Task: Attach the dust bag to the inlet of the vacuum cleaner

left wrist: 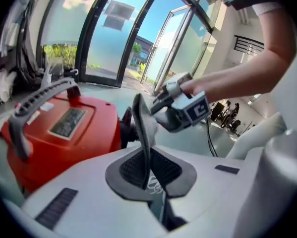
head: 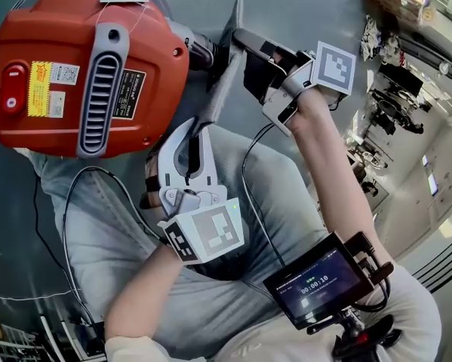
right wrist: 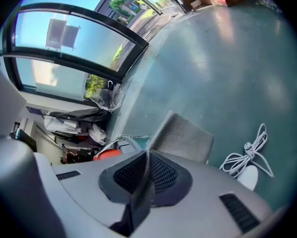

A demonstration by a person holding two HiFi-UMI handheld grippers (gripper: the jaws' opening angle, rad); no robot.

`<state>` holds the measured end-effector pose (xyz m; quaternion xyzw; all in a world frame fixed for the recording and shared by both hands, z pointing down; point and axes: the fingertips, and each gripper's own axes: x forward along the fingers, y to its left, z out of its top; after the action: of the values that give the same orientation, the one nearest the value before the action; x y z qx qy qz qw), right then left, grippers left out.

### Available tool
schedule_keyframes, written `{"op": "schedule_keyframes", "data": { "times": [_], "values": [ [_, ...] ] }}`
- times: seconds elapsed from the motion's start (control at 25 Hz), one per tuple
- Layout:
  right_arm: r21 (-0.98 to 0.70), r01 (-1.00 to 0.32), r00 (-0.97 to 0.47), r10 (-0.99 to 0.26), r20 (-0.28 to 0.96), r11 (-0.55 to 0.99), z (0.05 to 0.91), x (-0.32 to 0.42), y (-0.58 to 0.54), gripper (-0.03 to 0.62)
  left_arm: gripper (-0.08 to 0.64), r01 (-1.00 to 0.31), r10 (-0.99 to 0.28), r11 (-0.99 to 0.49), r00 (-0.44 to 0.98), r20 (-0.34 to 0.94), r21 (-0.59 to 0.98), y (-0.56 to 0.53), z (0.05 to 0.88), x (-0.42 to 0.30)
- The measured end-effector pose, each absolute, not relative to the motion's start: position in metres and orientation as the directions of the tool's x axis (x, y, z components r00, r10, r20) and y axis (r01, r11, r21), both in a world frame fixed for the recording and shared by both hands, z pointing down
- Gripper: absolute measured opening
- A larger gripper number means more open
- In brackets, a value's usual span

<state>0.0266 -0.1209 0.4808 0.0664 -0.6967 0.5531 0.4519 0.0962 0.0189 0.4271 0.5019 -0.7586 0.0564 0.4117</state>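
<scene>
The red vacuum point(head: 90, 66) stands on the floor in front of the person. Its dark inlet point(head: 203, 51) faces the bag point(head: 219, 81), a limp grey strip just beside that port and not yet on it; whether the 2 touch I cannot tell. Both claws pinch the cloth. The left claw point(head: 191, 148) is pressed together on the lower edge and the right claw point(head: 244, 42) on the upper end, so the bag runs stretched between them.

As I judge it, 3 things could go wrong. The bag is held flat and edge-on with no open mouth showing, so if it is pushed at the inlet like this it would likely fold against the port rather than slip over it. The cloth is thin, and a hard pull to spread it may drag it out of 1 claw. And nothing steadies the vacuum, since both claws are busy, so a firm push could slide or turn it.

The room is a bright hall with tall glass doors point(left wrist: 113, 43). Its floor point(head: 309, 6) is smooth, grey-green and slightly glossy, offering little to hold the vacuum in place. A coiled white cable point(right wrist: 250, 155) lies on it, apart from the bag.
</scene>
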Motion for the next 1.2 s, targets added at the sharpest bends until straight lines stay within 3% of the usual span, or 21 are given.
{"op": "schedule_keyframes", "data": {
  "times": [0.2,0.56,0.64,0.76,0.84,0.88,1.0,1.2],
  "values": [
    [-0.658,-0.583,-0.522,0.401,0.753,0.477,0.487,0.026,-0.114,0.029,0.014,-0.813,-0.713,0.481,-0.144,0.686,0.329,0.02,0.431,0.104],
    [-0.722,-0.461,-0.413,0.596,0.689,0.515,0.441,0.008,-0.12,0.035,0.015,-0.796,-0.687,0.509,-0.148,0.712,0.326,0.023,0.448,0.103],
    [-0.74,-0.296,-0.344,0.655,0.672,0.604,0.428,-0.009,-0.108,0.035,0.015,-0.793,-0.687,0.513,-0.151,0.711,0.328,0.023,0.45,0.103],
    [-0.652,0.233,-0.099,0.685,0.722,0.721,0.431,-0.025,-0.085,0.035,0.014,-0.792,-0.687,0.514,-0.149,0.711,0.33,0.023,0.451,0.103],
    [-0.573,0.558,0.092,0.642,0.762,0.601,0.444,-0.019,-0.083,0.034,0.015,-0.785,-0.685,0.52,-0.15,0.713,0.335,0.019,0.452,0.103],
    [-0.573,0.646,0.185,0.625,0.758,0.504,0.448,-0.014,-0.083,0.034,0.015,-0.782,-0.685,0.525,-0.153,0.713,0.336,0.018,0.451,0.102],
    [-0.618,0.741,0.407,0.555,0.725,0.263,0.444,-0.003,-0.083,0.034,0.015,-0.776,-0.684,0.533,-0.162,0.711,0.336,0.017,0.447,0.1],
    [-0.559,0.821,0.554,0.402,0.729,-0.117,0.454,0.008,-0.08,0.034,0.015,-0.771,-0.683,0.54,-0.168,0.711,0.337,0.021,0.447,0.102]
  ]
}}
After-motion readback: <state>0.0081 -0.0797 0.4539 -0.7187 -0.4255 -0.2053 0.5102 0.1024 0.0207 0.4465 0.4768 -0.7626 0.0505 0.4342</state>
